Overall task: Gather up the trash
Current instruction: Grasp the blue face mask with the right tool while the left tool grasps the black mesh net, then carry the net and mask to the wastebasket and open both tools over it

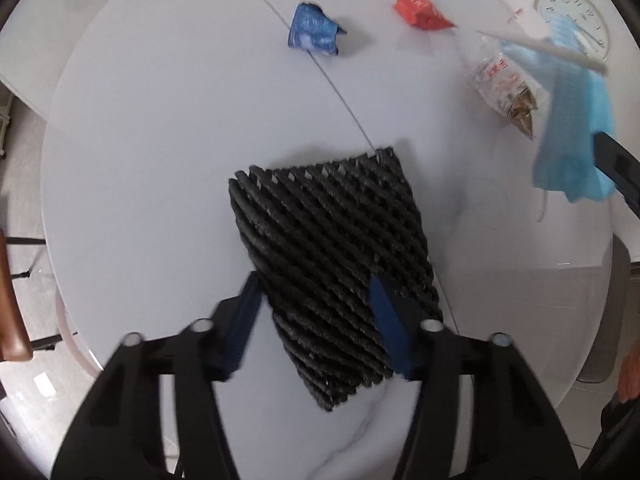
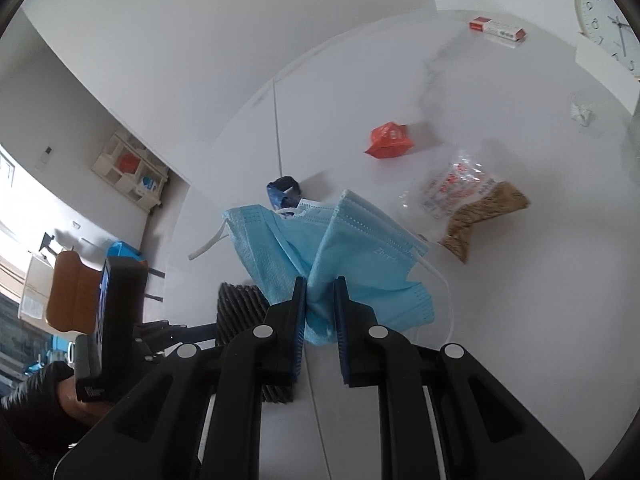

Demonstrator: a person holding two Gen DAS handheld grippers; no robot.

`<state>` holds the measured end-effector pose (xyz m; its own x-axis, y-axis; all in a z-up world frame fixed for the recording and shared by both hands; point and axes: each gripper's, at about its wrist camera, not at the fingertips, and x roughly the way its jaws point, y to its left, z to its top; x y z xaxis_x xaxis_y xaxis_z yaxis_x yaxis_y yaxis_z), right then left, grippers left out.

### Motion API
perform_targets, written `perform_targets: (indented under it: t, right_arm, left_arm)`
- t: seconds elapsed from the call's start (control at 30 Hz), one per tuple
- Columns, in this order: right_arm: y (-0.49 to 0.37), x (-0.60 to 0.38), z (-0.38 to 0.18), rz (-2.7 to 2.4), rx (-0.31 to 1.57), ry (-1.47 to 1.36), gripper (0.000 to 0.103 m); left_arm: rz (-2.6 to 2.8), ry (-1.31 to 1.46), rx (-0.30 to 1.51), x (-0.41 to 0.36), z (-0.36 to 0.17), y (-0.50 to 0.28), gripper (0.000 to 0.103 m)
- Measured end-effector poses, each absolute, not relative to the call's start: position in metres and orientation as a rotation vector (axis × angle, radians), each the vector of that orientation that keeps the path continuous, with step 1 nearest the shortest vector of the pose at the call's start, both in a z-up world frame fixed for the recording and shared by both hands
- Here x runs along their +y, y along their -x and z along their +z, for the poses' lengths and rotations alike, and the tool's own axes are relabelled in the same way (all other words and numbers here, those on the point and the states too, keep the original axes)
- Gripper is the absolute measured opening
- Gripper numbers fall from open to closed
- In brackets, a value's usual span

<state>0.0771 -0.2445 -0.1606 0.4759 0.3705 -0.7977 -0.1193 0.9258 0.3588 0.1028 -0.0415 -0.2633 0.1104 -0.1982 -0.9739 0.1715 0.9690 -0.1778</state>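
Observation:
A black foam net [image 1: 332,240] lies flat on the white round table [image 1: 160,160]. My left gripper [image 1: 316,282] points down over the net's near end; its left pad sits at the net's edge and its right finger overlaps the top, and the net does not look squeezed. My right gripper [image 2: 320,292] is shut on a crumpled blue face mask [image 2: 340,248], which hangs clear of the table with its ear loops dangling. That mask [image 1: 572,140] also shows at the right of the left wrist view. The net [image 2: 236,304] is partly hidden behind the right gripper's finger.
On the table lie a blue crumpled wrapper [image 1: 312,30], a red wrapper [image 1: 422,12], a clear bag of seeds [image 1: 508,88], a red and white box [image 2: 496,30] and a white paper wad [image 2: 580,112]. A wall clock [image 2: 604,20] stands at the far right. A brown chair [image 2: 76,292] is left of the table.

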Motion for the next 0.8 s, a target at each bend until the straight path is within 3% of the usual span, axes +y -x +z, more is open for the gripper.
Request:
perform_targets:
  t: [0.03,0.1,0.17,0.43,0.6,0.8]
  right_arm:
    - [-0.075,-0.244,-0.161,0.299,1.034,-0.268,0.015]
    - [-0.071,-0.243,-0.160,0.297,1.030,-0.274,0.015]
    - [-0.069,-0.242,-0.159,0.303,1.029,-0.276,0.015]
    - [-0.057,-0.200,-0.145,0.370,1.016,-0.208,0.015]
    - [-0.053,-0.144,-0.135,0.476,1.008,-0.167,0.015]
    - [-0.047,-0.058,-0.129,0.638,1.018,-0.125,0.015]
  left_arm:
    - [-0.271,0.030,1.430,-0.041,-0.262,-0.102,0.042]
    - [-0.261,0.051,1.413,-0.037,-0.258,-0.101,0.022]
    - [-0.267,0.078,1.397,-0.031,-0.253,-0.099,0.014]
    - [-0.223,0.157,1.298,0.020,-0.215,-0.084,0.013]
    - [-0.100,0.161,1.219,0.104,-0.175,-0.066,0.013]
    - [0.108,0.149,1.212,0.204,-0.172,-0.031,0.013]
